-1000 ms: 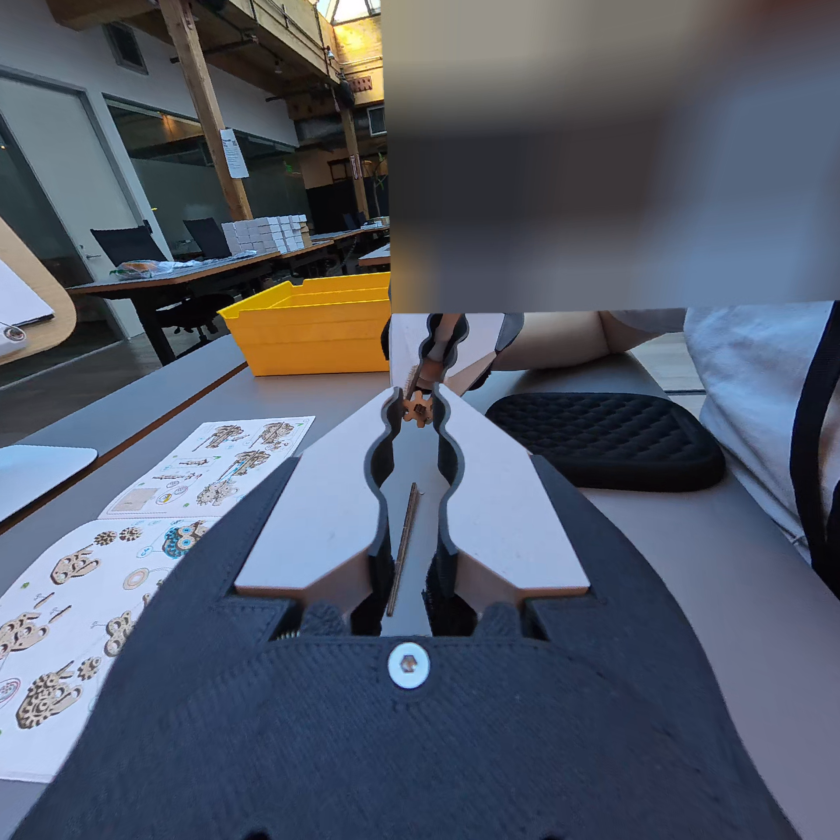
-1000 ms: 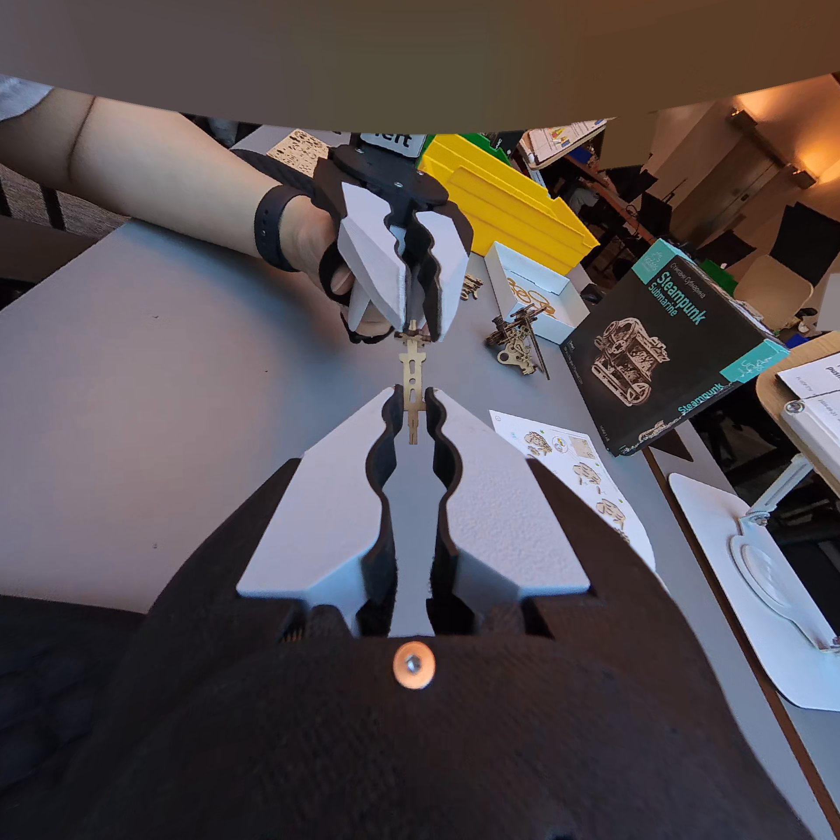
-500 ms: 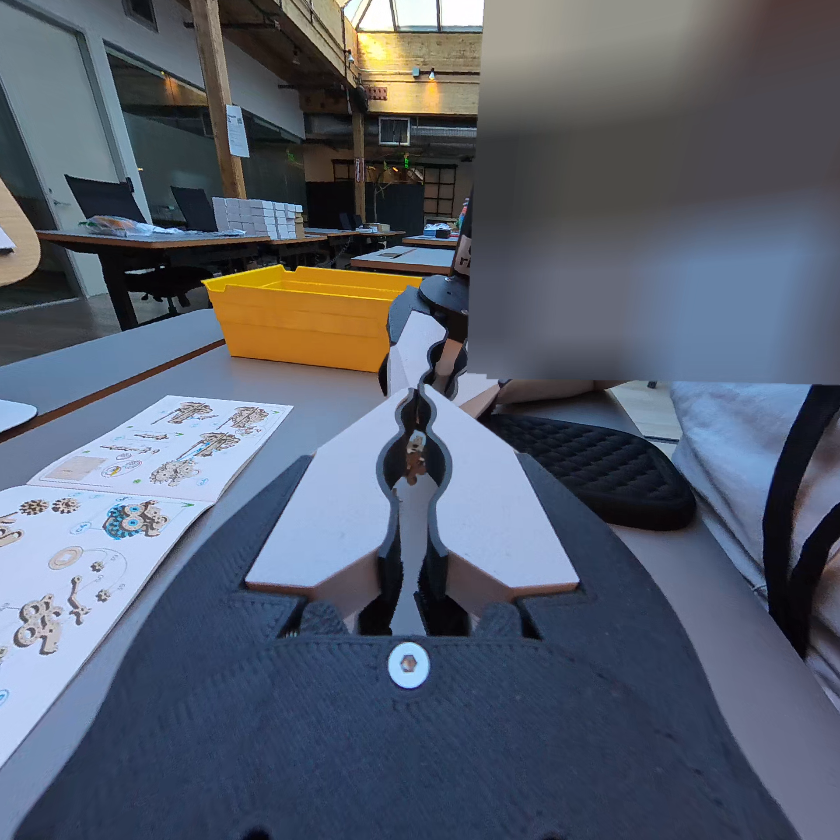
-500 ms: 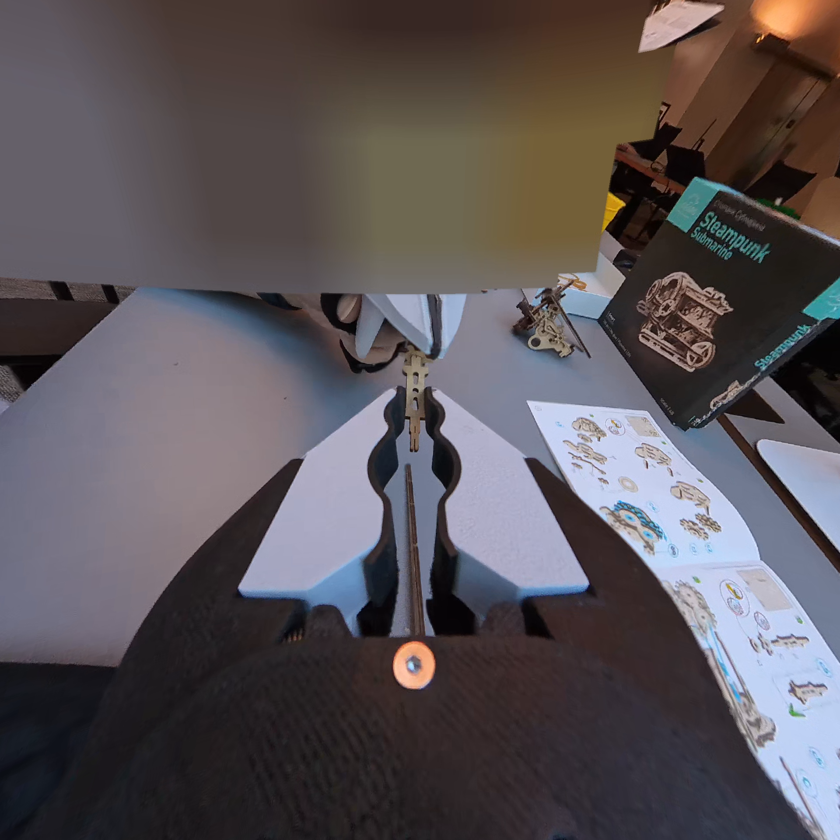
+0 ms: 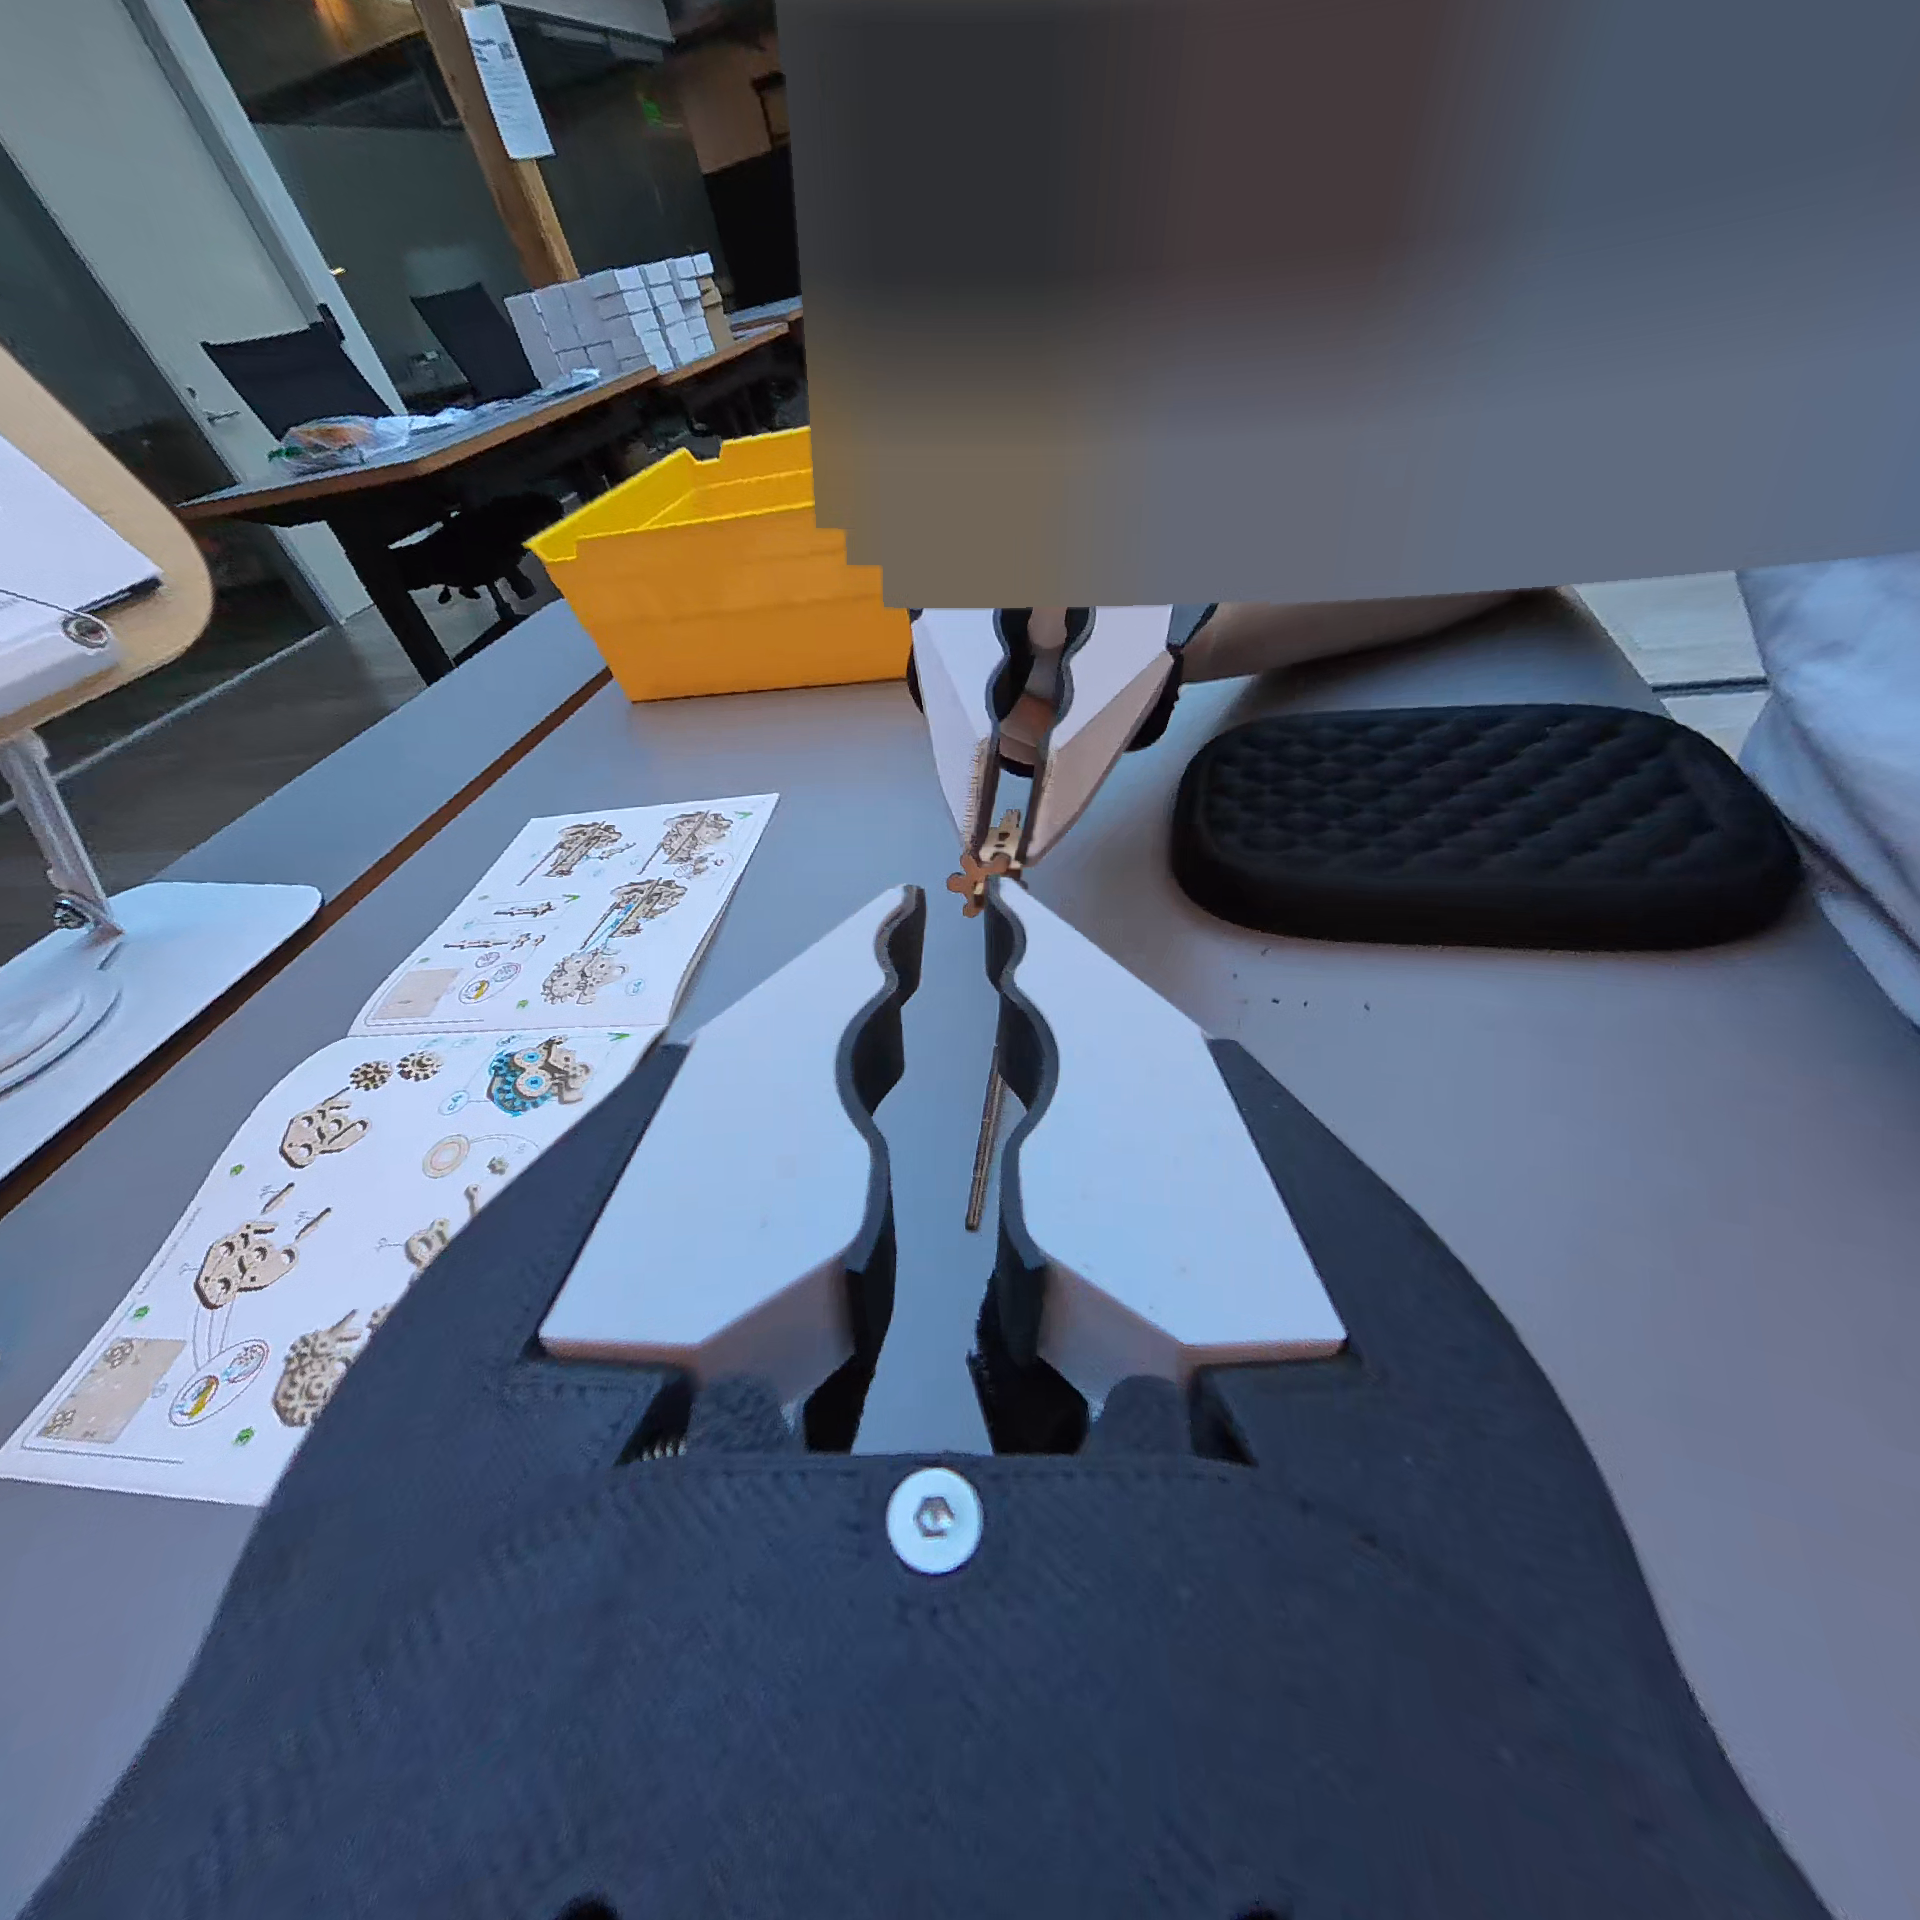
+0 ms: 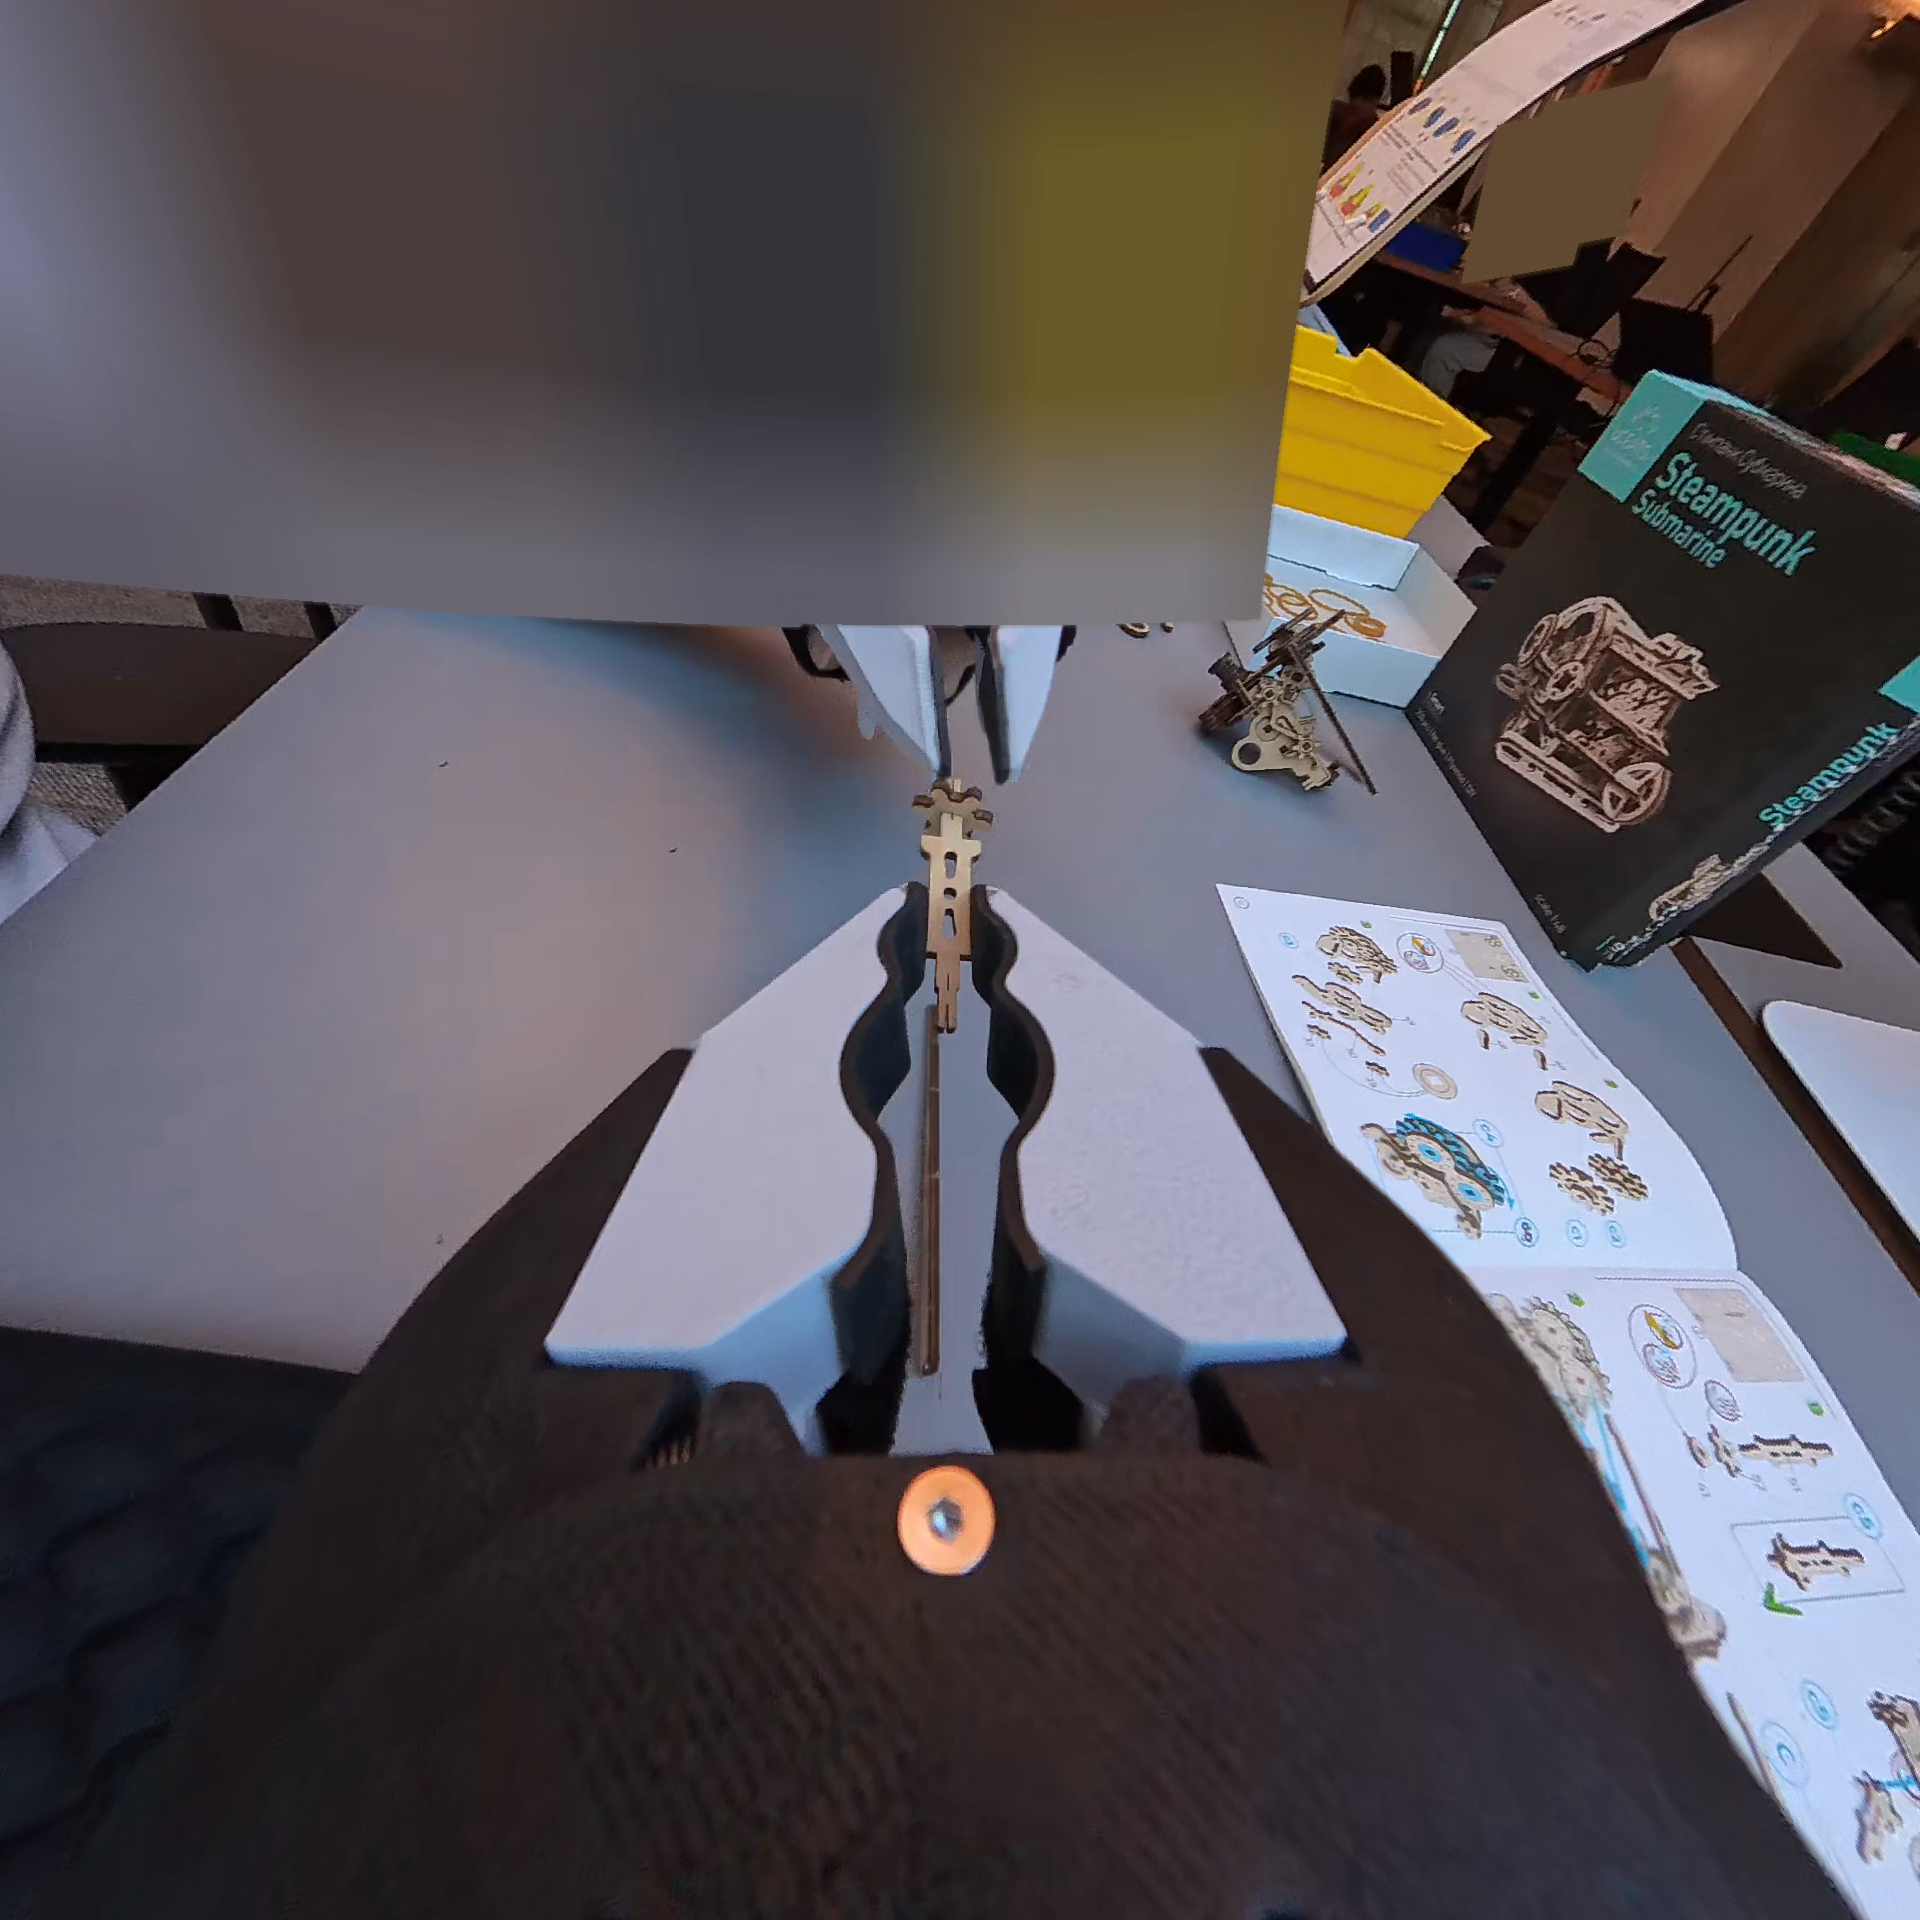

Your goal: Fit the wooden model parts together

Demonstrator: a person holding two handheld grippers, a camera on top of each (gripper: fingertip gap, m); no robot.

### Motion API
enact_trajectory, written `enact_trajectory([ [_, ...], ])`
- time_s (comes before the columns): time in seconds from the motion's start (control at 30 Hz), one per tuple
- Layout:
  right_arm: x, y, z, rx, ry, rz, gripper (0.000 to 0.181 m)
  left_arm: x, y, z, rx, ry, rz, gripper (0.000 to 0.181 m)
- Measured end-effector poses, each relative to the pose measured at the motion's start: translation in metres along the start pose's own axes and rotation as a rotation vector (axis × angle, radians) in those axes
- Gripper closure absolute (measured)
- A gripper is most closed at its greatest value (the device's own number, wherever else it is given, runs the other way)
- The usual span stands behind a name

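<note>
Pinching the wooden strip (image 6: 951,914) at its tips — right claw (image 6: 953,902).

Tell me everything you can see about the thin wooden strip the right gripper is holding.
The wooden strip is flat, pale and laser-cut, with small holes and notched edges. The right gripper pinches it between its tips, so it points forward above the grey table. A small cog sits on its far end. The left gripper faces it with jaws apart, nothing held; whether it touches the cog is unclear.
</note>
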State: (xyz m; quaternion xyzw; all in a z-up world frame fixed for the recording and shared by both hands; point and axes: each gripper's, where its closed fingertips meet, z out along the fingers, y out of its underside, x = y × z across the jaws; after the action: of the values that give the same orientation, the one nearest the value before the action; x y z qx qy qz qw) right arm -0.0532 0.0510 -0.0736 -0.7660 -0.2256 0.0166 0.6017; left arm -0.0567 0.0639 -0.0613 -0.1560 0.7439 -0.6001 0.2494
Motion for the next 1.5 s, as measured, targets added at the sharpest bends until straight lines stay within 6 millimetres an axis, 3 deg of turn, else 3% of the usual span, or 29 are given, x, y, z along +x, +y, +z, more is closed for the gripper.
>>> enact_trajectory([
  [0.13,-0.002,0.009,0.001,-0.017,-0.035,0.041,0.175,0.008,0.009,0.004,-0.032,0.037,0.029,0.181],
  [0.3,-0.004,0.018,0.002,-0.031,-0.079,0.08,0.175,0.01,0.021,0.01,-0.07,0.073,-0.034,0.167],
  [0.53,-0.007,0.029,0.003,-0.065,-0.11,0.087,0.175,0.018,0.034,0.017,-0.1,0.118,-0.058,0.174],
  [1.17,-0.021,0.039,0.006,-0.079,-0.205,0.106,0.175,0.031,0.043,0.016,-0.169,0.215,-0.112,0.18],
  [1.5,-0.009,0.031,0.006,-0.002,-0.141,0.169,0.167,0.022,0.038,0.02,-0.131,0.147,-0.067,0.181],
])
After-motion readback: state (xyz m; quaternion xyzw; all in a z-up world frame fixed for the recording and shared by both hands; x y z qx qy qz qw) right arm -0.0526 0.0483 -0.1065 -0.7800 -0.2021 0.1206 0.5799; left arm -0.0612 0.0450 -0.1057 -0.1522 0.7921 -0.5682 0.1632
